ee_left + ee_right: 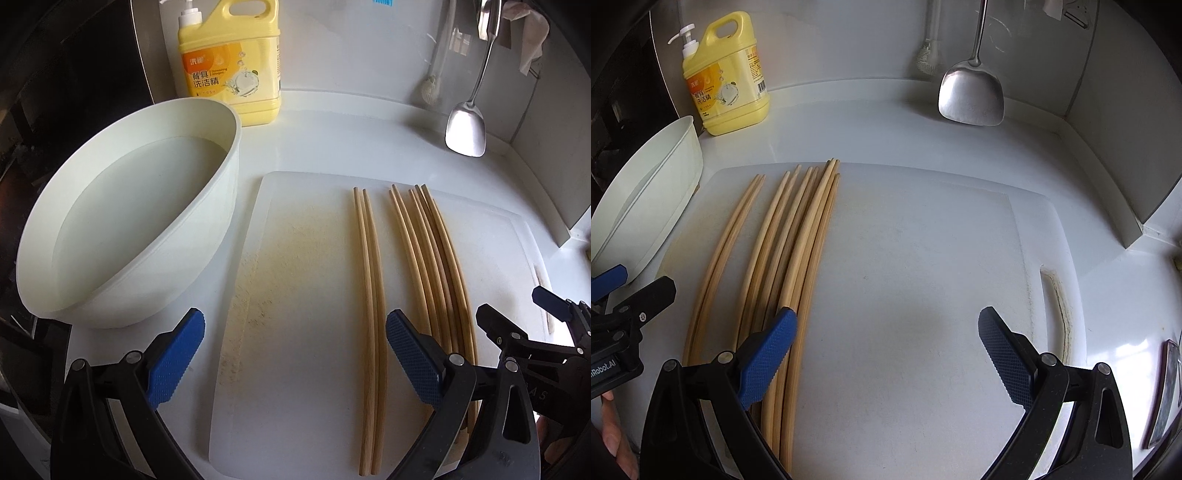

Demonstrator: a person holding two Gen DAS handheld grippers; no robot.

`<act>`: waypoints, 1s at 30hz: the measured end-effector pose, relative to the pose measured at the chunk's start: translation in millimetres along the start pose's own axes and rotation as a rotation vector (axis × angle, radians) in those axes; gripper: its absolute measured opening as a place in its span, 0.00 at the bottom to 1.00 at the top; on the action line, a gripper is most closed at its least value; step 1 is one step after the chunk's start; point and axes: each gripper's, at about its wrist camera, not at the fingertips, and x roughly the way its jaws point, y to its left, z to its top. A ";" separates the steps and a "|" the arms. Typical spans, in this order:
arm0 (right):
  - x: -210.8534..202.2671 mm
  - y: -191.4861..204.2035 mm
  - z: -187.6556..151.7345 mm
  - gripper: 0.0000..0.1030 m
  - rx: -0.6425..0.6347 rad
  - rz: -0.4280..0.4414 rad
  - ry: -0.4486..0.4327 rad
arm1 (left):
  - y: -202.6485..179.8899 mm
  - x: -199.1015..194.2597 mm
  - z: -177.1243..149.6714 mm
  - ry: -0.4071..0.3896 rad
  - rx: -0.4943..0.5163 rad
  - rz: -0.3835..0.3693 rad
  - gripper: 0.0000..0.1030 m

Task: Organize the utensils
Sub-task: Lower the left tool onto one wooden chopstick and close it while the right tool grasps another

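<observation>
Both grippers hover low over the cutting board (pixel 295 258), left gripper (pixel 295 362) and right gripper (pixel 886 362) each with jaws wide apart, gripping nothing. Leftmost sits a water-filled bowl (pixel 147 206); then 2 separated chopsticks (pixel 369 295), likely a sorted pair, beside the unsorted bundle (pixel 790 258) on the white surface. Its near ends hide behind the jaws

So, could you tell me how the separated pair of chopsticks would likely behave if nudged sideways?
The pair of chopsticks looks thin, rounded and rigid, so it would probably roll rather than bend. The cutting board looks smooth, so they may slide too.
</observation>
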 end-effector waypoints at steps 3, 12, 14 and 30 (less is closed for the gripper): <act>2.8 1.6 1.8 0.91 -0.013 -0.012 0.003 | -0.2 5.1 -2.6 0.010 0.001 -0.002 0.94; 6.6 5.6 -0.2 0.91 -0.052 -0.029 -0.005 | -0.5 13.5 -6.8 0.023 -0.001 0.005 0.94; 6.5 6.3 -0.6 0.91 -0.062 -0.034 -0.001 | -0.4 15.2 -8.4 0.027 -0.001 0.005 0.94; 4.9 -12.1 -2.1 0.91 -0.030 -0.083 0.003 | -0.6 17.3 -8.6 0.020 -0.005 0.003 0.94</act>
